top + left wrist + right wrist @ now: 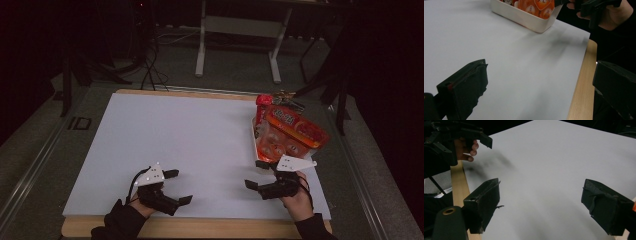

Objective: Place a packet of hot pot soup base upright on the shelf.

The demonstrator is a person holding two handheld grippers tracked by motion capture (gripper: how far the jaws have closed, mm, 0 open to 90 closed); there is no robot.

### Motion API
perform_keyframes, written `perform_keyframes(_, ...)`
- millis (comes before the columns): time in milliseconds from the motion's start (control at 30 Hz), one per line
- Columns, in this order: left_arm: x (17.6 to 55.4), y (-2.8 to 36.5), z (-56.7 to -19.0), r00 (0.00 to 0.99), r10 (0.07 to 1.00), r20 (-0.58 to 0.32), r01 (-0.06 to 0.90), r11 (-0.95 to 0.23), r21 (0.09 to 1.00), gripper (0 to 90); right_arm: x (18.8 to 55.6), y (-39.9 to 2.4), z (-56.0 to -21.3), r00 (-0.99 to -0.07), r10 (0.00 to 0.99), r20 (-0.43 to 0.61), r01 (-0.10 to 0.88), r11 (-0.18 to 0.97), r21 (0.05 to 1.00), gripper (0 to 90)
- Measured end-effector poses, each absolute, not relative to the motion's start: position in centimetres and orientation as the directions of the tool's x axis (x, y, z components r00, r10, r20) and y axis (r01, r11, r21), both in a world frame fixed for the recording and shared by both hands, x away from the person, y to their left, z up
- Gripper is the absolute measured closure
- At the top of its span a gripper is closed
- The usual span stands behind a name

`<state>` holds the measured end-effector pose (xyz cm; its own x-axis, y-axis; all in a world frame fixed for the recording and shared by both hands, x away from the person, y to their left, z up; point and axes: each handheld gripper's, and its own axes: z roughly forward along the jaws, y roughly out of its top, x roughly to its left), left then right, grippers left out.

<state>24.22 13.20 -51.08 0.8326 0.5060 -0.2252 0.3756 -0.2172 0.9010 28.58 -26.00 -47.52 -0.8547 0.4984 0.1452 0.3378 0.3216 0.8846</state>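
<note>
I am working over the white sheet (190, 150) that is covering most of the wooden table (200, 227) across the middle of the high view. At the right edge of that sheet, the white tray (256, 145) is sitting with its orange snack packs (290, 132) piled in it and spilling over the rim. I am holding my right gripper (258, 175) at the lower right, just beside the tray's near corner, jaws spread apart and clasping nothing. I am holding my left gripper (179, 186) at the lower left, well apart from the tray, jaws likewise gaping over bare sheet.
</note>
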Motion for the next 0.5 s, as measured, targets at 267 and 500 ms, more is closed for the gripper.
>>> perform_keyframes(267,24.34,13.37,-51.06,0.828,0.511,-0.230,0.380,-0.210,0.901,0.1,28.68,-25.78,-47.71,-0.861,0.491,0.134,0.328,0.336,0.883,15.6)
perform_keyframes(500,24.39,13.43,-51.00,0.829,0.510,-0.231,0.377,-0.204,0.903,0.1,28.72,-25.92,-47.71,-0.862,0.492,0.125,0.321,0.337,0.885,15.0)
